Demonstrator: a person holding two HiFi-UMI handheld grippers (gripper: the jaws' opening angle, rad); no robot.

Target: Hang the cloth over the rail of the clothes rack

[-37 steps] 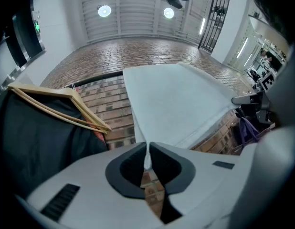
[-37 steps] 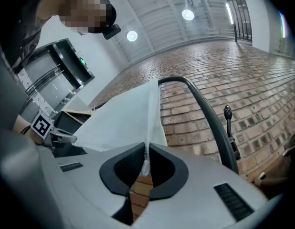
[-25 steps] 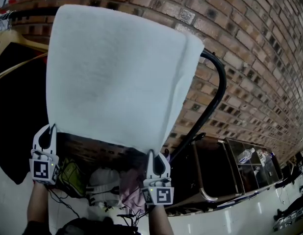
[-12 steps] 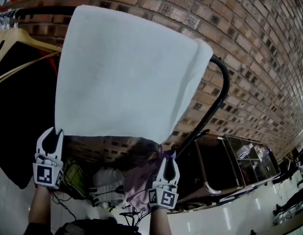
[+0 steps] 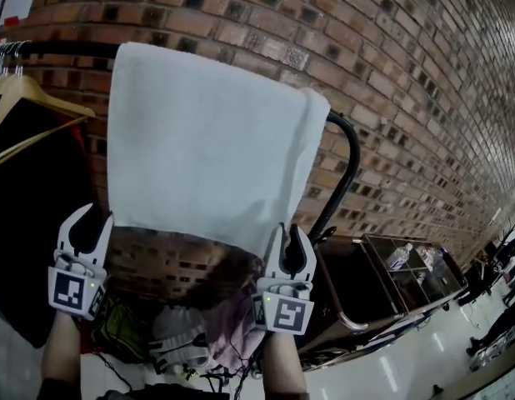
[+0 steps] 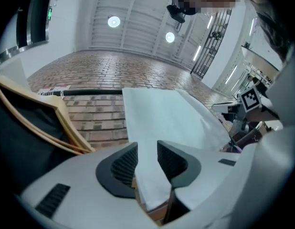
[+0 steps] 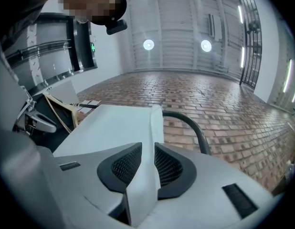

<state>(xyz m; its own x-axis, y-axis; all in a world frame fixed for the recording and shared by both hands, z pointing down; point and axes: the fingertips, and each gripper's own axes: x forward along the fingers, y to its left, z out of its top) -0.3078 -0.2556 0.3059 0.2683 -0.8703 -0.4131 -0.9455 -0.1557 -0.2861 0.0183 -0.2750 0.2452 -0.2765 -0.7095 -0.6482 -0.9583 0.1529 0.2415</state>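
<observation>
A white cloth [image 5: 207, 148] hangs draped over the black rail [image 5: 347, 152] of the clothes rack, in front of a brick wall. My left gripper [image 5: 89, 222] is at the cloth's lower left corner. Its jaws have just been opening, and the cloth's edge [image 6: 166, 123] lies loose between the spread pads. My right gripper [image 5: 289, 233] is at the lower right corner. There a fold of the cloth [image 7: 114, 123] fills the narrow gap between the pads, which touch it on both sides. The rail's bend [image 7: 193, 125] curves down just beyond.
Wooden hangers [image 5: 32, 107] with a black garment [image 5: 24, 223] hang on the rail to the left of the cloth. Bags and clothes [image 5: 174, 332] are piled on the floor below. A low dark cart [image 5: 382, 282] stands at the right.
Both grippers have risen along the cloth's lower edge. The left jaws have spread apart. The right gripper dipped below the corner, then came back up around it.
</observation>
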